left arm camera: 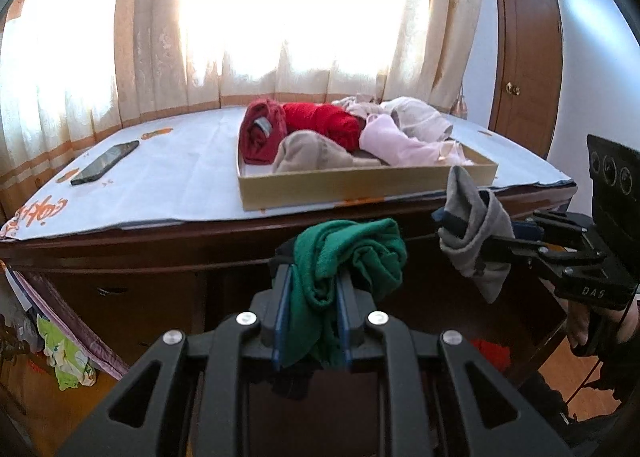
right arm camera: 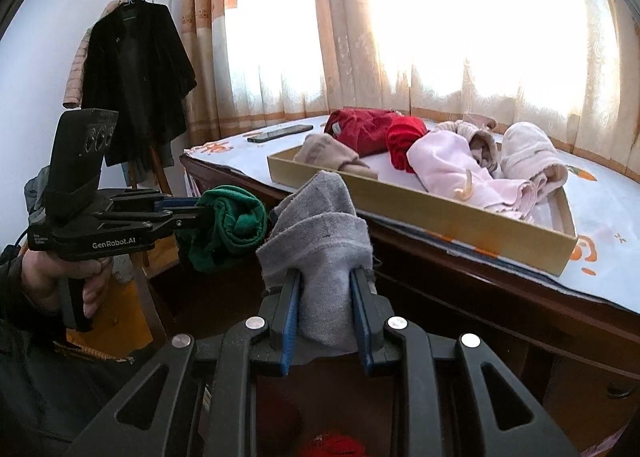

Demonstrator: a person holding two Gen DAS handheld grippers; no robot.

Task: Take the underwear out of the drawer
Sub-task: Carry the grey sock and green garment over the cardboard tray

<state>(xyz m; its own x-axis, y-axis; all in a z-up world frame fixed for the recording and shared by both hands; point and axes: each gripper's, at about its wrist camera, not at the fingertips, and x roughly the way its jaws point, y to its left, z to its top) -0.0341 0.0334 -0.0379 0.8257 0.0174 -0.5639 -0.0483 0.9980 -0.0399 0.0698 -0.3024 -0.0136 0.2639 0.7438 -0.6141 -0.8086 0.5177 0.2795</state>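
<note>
The left tongs (left arm camera: 312, 297) are clamped on a bunched green underwear (left arm camera: 348, 257), the right tongs (right arm camera: 326, 297) on a grey underwear (right arm camera: 316, 233); both bundles hang in the air, side by side, just near of the desk (left arm camera: 160, 185) edge and its cardboard tray (left arm camera: 360, 185).

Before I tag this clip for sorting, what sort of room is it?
Probably a bedroom at home: long curtains over a bright window, a black coat on a stand, and a tray of rolled underwear on a wooden dresser.
</note>
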